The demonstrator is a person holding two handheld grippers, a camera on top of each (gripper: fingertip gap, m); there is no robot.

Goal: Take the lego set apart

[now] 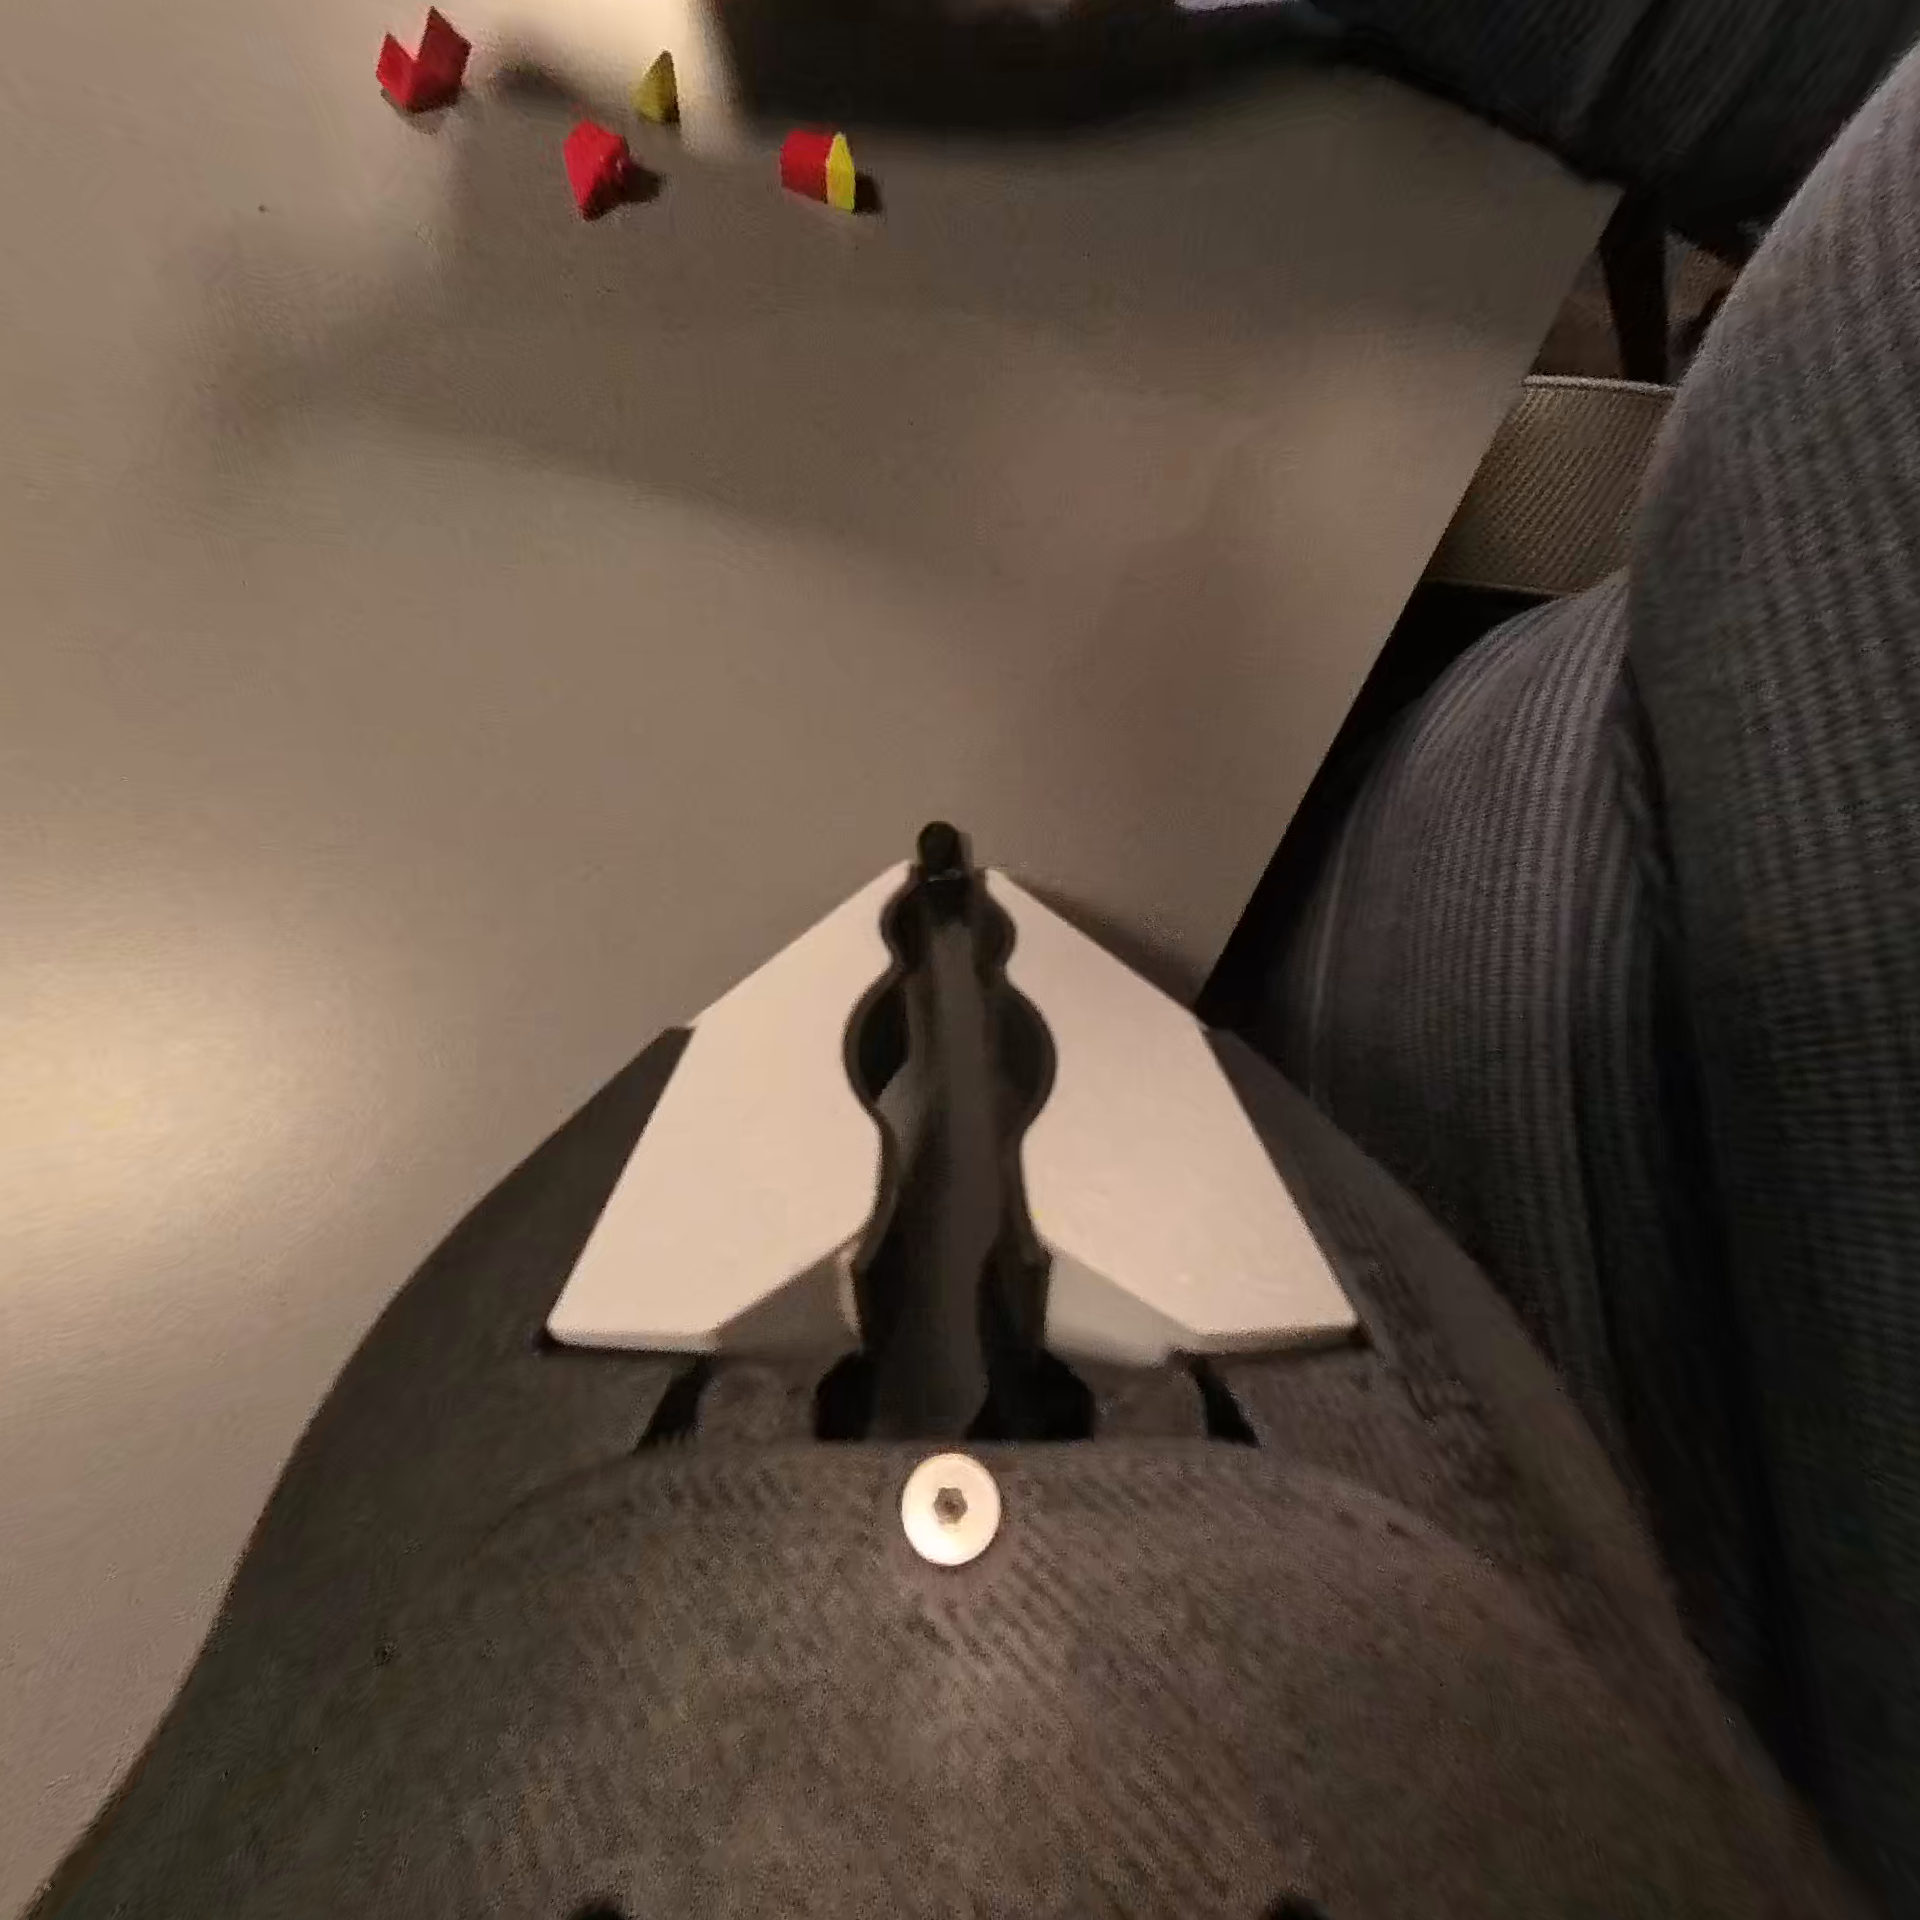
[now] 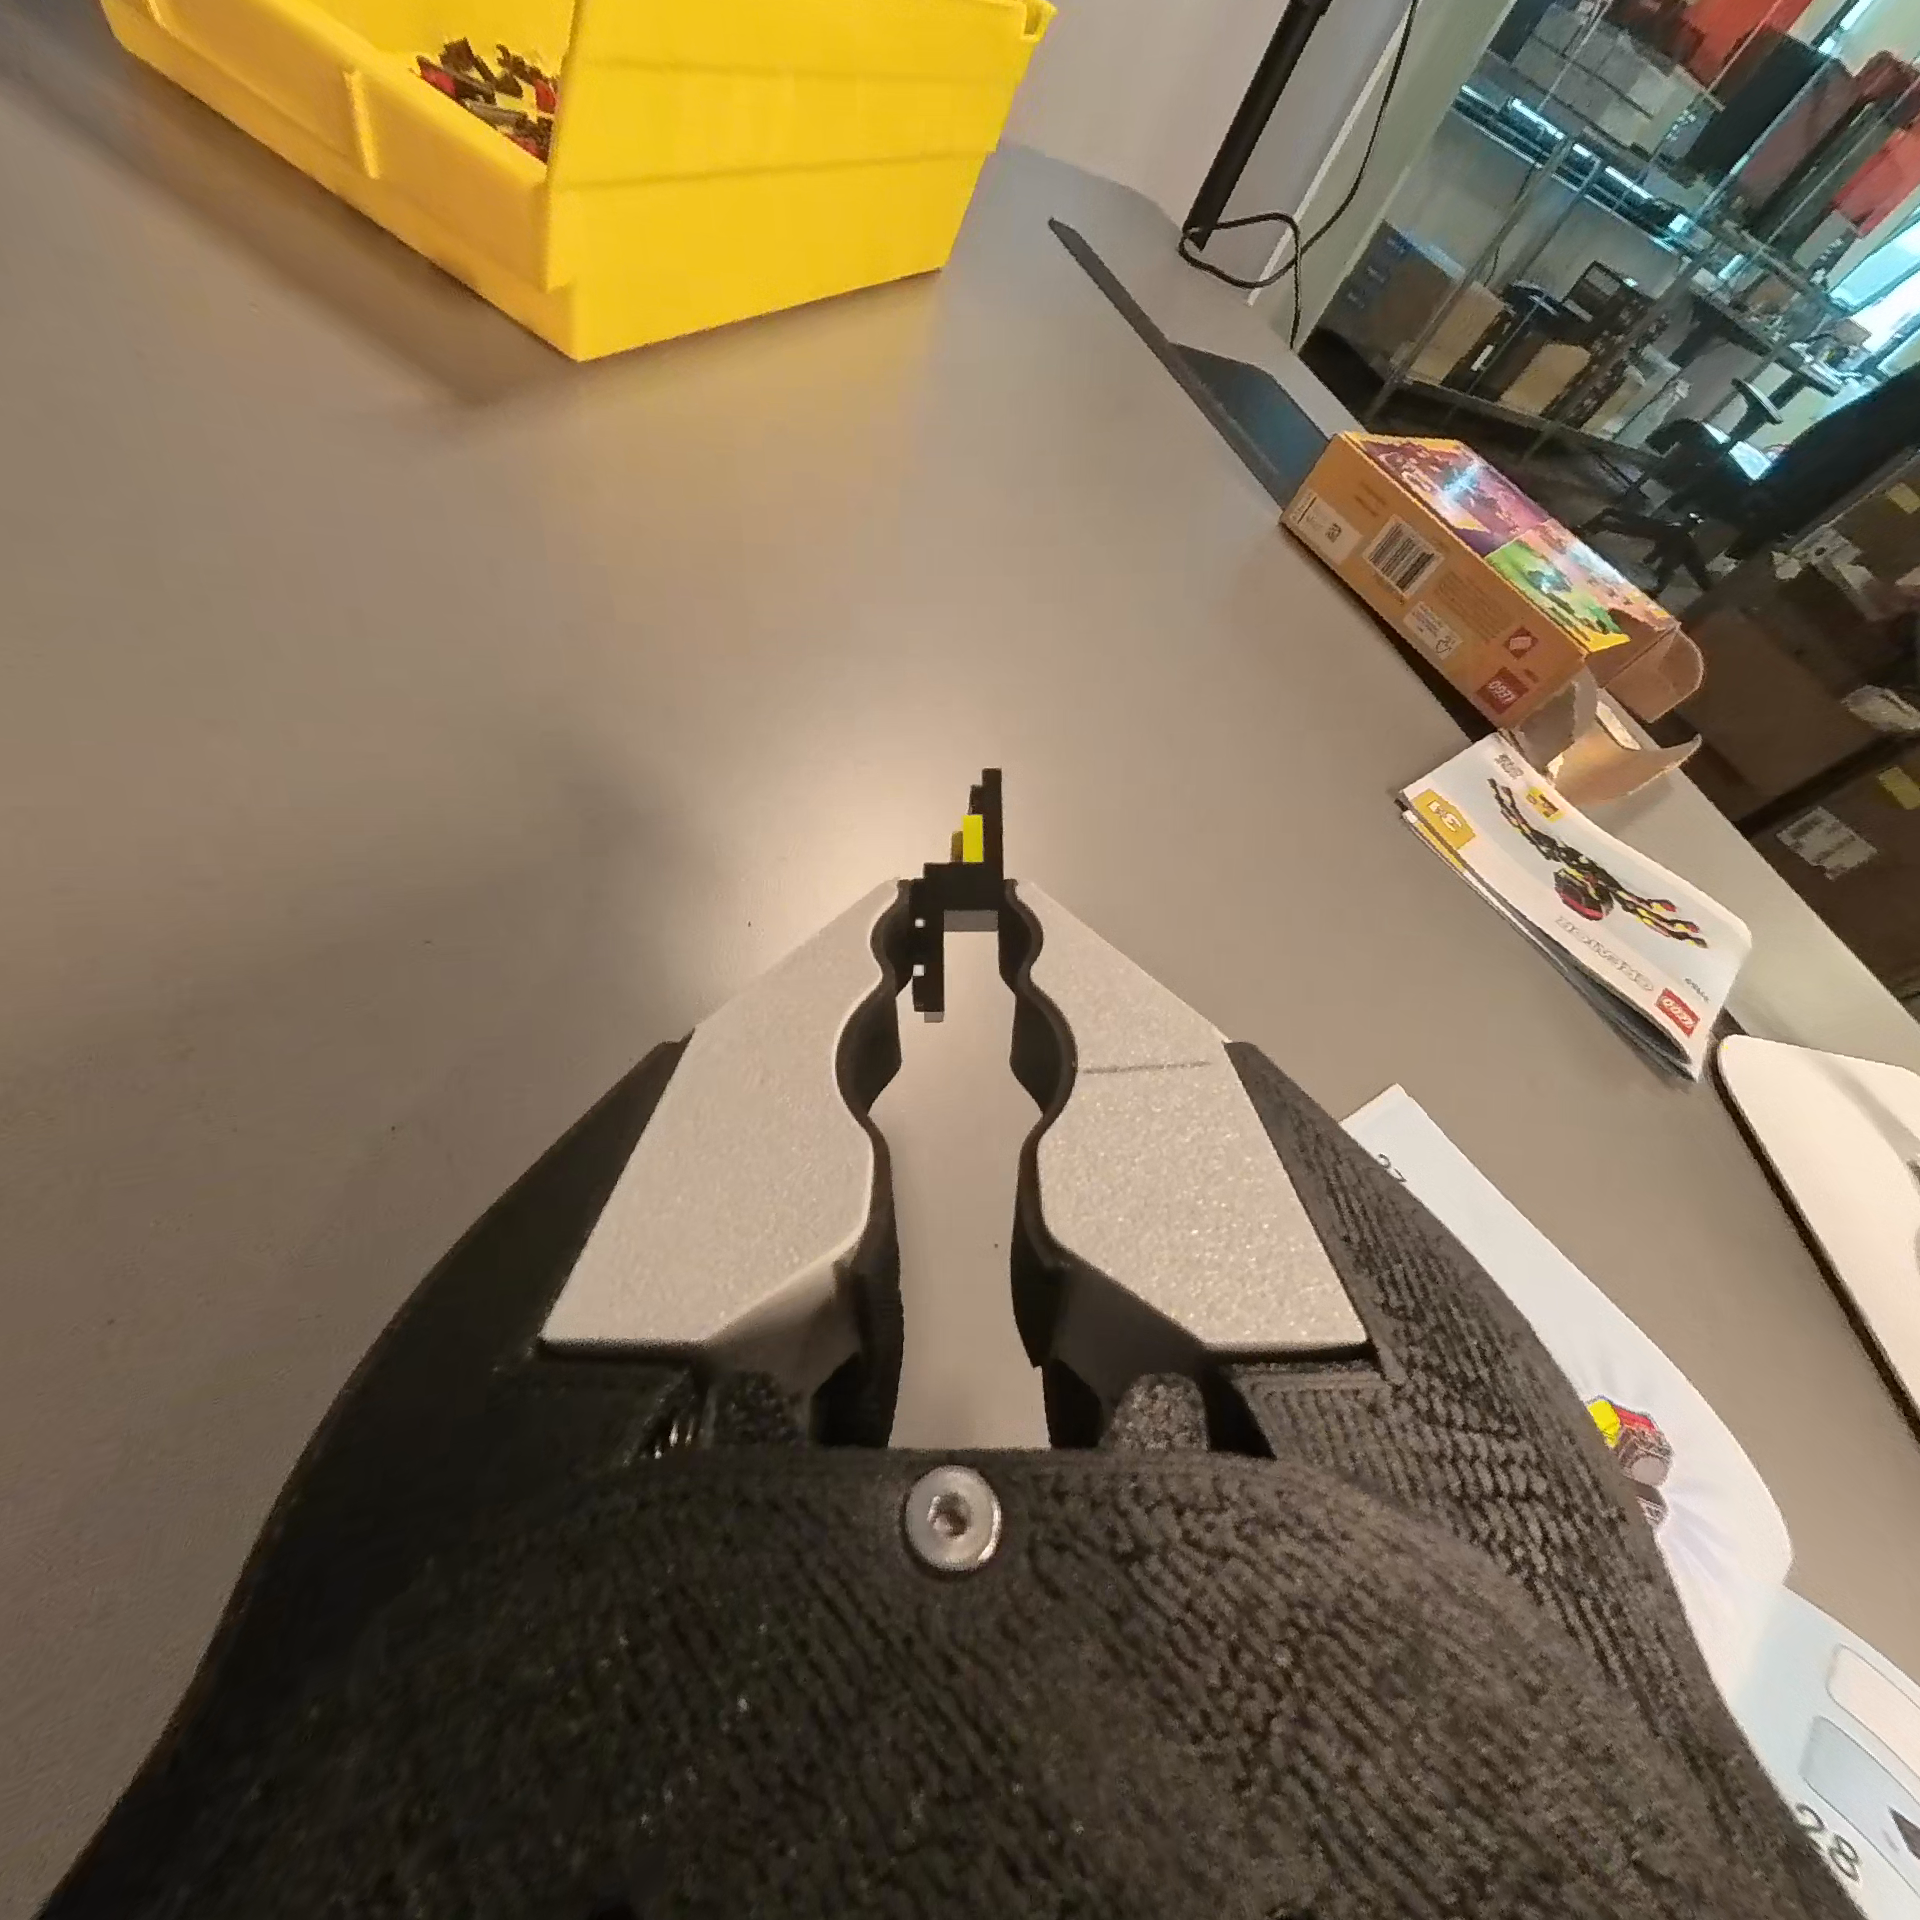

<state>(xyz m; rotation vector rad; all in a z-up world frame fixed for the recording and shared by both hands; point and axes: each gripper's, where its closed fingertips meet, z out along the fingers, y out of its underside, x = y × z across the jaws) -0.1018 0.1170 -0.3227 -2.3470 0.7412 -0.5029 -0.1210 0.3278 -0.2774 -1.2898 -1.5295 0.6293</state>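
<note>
disassembly partly done: loose red and yellow pieces (image 1: 613, 135) on table (image 1: 520, 623). right gripper (image 2: 951, 899) pinches black-yellow lego chunk (image 2: 966, 862), not yet split. left gripper (image 1: 940, 883) nipped on small black piece (image 1: 938, 844). yellow bin (image 2: 727, 177) holds parts.

In the right wrist view, the grey tabletop (image 2: 520, 623) carries a yellow plastic bin (image 2: 665, 177) at the far left, with small dark and red pieces (image 2: 488, 94) inside it. A printed cardboard box (image 2: 1455, 582) lies near the right edge, a printed instruction booklet (image 2: 1579, 914) just before it, and a loose open page (image 2: 1714, 1558) nearer still. In the left wrist view, small red and yellow bricks (image 1: 603, 166), perhaps four, lie scattered at the far left.
</note>
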